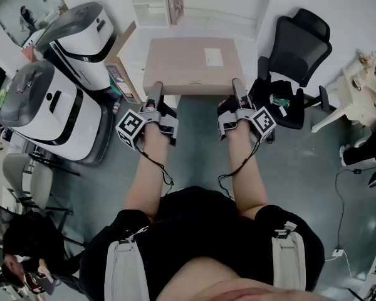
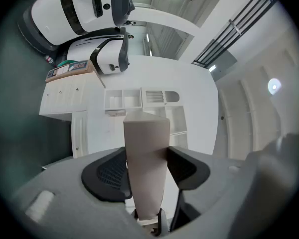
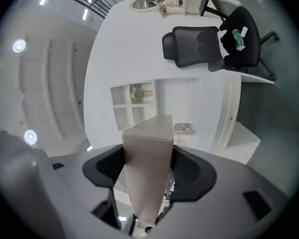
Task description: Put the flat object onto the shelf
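Note:
A flat tan cardboard box (image 1: 194, 64) with a small white label is held level in the air in front of me. My left gripper (image 1: 155, 93) is shut on its near edge at the left, my right gripper (image 1: 237, 89) on the near edge at the right. In the left gripper view the box edge (image 2: 145, 158) stands clamped between the dark pads (image 2: 109, 176). The right gripper view shows the same, the box (image 3: 148, 168) squeezed between both pads. A white shelf unit (image 1: 182, 8) with open compartments stands against the wall beyond the box.
Two large white-and-grey machines (image 1: 47, 105) stand at the left. A black office chair (image 1: 294, 61) is at the right, with a white table (image 1: 357, 86) beyond it. A low white cabinet (image 1: 122, 71) sits left of the shelf. Grey floor lies below the box.

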A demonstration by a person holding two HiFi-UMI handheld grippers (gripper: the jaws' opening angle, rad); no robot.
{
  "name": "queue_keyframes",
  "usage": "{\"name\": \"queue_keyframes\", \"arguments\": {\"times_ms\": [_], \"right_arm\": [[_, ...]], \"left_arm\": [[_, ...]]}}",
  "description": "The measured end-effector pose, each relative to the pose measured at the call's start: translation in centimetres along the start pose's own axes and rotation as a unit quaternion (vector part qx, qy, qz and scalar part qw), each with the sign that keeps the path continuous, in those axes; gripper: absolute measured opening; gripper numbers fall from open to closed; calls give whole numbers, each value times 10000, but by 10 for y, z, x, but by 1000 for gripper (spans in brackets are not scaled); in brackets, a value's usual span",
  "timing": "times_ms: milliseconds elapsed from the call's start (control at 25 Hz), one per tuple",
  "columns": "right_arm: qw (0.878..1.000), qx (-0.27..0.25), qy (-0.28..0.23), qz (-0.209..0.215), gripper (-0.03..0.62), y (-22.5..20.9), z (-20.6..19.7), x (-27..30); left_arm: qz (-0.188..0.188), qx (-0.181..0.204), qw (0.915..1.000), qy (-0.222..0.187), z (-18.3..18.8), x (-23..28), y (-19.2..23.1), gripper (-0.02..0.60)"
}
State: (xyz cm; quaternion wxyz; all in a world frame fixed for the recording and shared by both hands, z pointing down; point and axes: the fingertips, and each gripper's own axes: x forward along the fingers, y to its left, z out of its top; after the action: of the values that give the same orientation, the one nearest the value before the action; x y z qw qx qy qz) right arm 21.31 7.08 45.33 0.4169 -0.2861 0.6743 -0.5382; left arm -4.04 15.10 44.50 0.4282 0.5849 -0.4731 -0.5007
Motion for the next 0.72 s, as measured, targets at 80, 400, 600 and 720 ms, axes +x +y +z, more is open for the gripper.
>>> {"name": "queue_keyframes", "arguments": {"times_ms": [80,400,600,720], "right_arm": [[10000,-36,26,18,282,2,0,0],[9999,-122,85,55,282,1,-21,-2],[9999,-114,92,16,282,-1,-29,3],[9999,-139,71,51,282,0,-29,6]], "left_arm": [[-9,-18,10000,-18,0,-1,0,262],[-47,-112,9999,-16,15,-18,8,262],[-8,-141,9999,17,23,-17,13,262],[-19,-160,9999,58,24,-15,13,262]]}}
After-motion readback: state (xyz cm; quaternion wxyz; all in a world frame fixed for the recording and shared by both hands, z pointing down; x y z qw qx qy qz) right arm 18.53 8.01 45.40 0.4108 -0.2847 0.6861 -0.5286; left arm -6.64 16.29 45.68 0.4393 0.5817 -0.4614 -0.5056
